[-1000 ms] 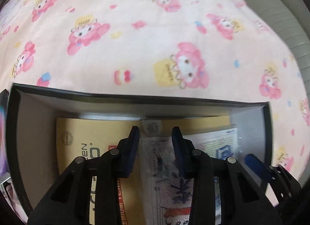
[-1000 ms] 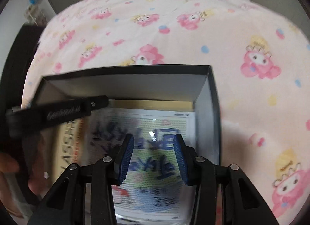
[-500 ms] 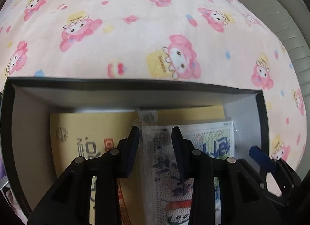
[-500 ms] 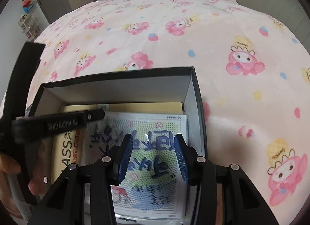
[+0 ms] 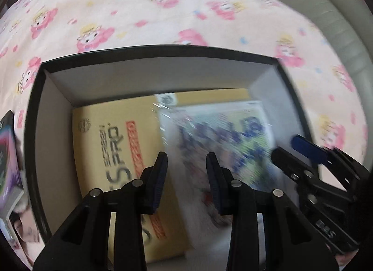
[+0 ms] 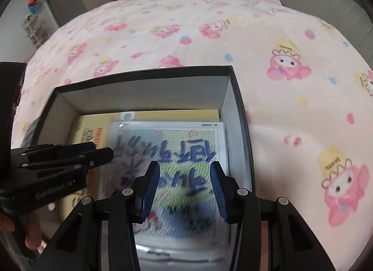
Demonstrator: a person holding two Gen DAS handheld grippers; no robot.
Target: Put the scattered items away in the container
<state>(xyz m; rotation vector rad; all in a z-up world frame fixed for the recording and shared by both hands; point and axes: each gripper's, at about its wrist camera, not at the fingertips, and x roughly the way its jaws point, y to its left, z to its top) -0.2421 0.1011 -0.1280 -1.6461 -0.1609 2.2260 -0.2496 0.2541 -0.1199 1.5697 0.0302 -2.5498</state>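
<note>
Box (image 6: pixel 237 107) sits on the bed (image 6: pixel 291 112), and inside it the plastic-wrapped packet (image 6: pixel 172 154) lies flat on a yellow carton (image 5: pixel 112 145), so the packing seems partly done. Both the left gripper (image 5: pixel 186 177) and right gripper (image 6: pixel 185 189) hang over it with jaws open and empty, probably because the packet is already released.

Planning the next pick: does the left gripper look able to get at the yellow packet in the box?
Probably yes. The left gripper, tongs open and empty, hangs above the yellow packet, whose left part lies bare in the box; the printed sheet covers only its right.
</note>
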